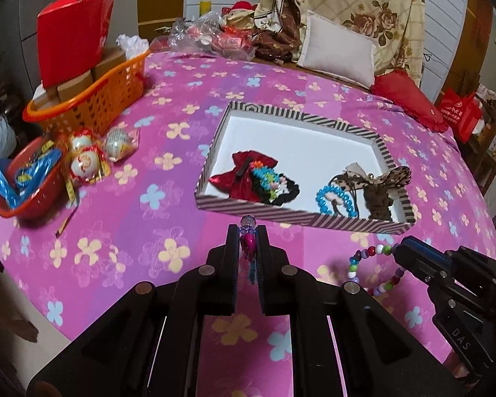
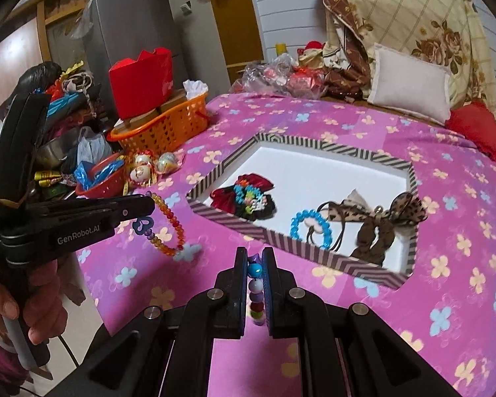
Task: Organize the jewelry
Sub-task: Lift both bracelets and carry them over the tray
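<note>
A striped box (image 1: 264, 210) (image 2: 301, 244) with a white floor lies on the pink flowered cloth. In it are a red bow (image 1: 244, 175), a blue bead bracelet (image 1: 334, 200) (image 2: 310, 228) and a leopard bow (image 1: 380, 182) (image 2: 380, 218). My left gripper (image 1: 247, 231) (image 2: 150, 206) is shut on an orange bead bracelet (image 2: 172, 225), seen as pink and purple beads (image 1: 248, 235) between its fingers, held above the cloth left of the box. My right gripper (image 2: 255, 254) (image 1: 401, 244) is shut on a multicoloured bead bracelet (image 2: 257, 289) (image 1: 367, 259) just in front of the box.
An orange basket (image 1: 92, 99) (image 2: 168, 129) with a red bag (image 1: 71, 33) stands at the far left. A red bowl (image 1: 26, 178) and wrapped round ornaments (image 1: 86, 162) lie near it. Pillows (image 1: 337, 46) and plastic bags (image 1: 208, 36) sit at the back.
</note>
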{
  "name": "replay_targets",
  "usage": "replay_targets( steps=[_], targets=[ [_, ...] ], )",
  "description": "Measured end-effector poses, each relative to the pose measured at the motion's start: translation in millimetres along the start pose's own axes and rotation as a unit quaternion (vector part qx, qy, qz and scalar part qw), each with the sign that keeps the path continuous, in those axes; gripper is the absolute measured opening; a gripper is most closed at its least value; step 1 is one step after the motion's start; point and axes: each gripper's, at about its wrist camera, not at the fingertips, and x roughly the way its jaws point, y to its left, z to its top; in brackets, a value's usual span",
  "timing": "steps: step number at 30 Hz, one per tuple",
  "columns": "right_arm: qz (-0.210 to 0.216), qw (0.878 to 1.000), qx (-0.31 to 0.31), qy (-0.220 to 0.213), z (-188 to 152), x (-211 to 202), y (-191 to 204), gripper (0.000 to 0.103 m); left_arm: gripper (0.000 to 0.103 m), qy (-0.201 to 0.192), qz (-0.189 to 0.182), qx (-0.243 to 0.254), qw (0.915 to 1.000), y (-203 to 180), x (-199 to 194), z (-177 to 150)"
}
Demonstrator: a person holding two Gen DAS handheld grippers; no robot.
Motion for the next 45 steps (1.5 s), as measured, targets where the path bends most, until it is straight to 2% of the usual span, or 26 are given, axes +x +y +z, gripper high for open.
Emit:
replay_targets(
  steps=[17, 31, 45],
  targets=[
    [-0.027, 0.999, 0.002, -0.018, 32, -11, -29, 0.008, 0.008, -0.016, 0.016, 0.034, 0.9992, -35, 6, 34],
    [-0.035, 0.999, 0.017, -0.018, 47, 2, -53, 0.008, 0.008, -0.012, 0.035, 0.043, 0.9984, -45, 28, 53],
    [-0.031, 0.999, 0.018, -0.007, 63, 26, -61, 0.008, 0.008, -0.003, 0.042, 0.041, 0.9982, -50, 52, 68]
  ],
)
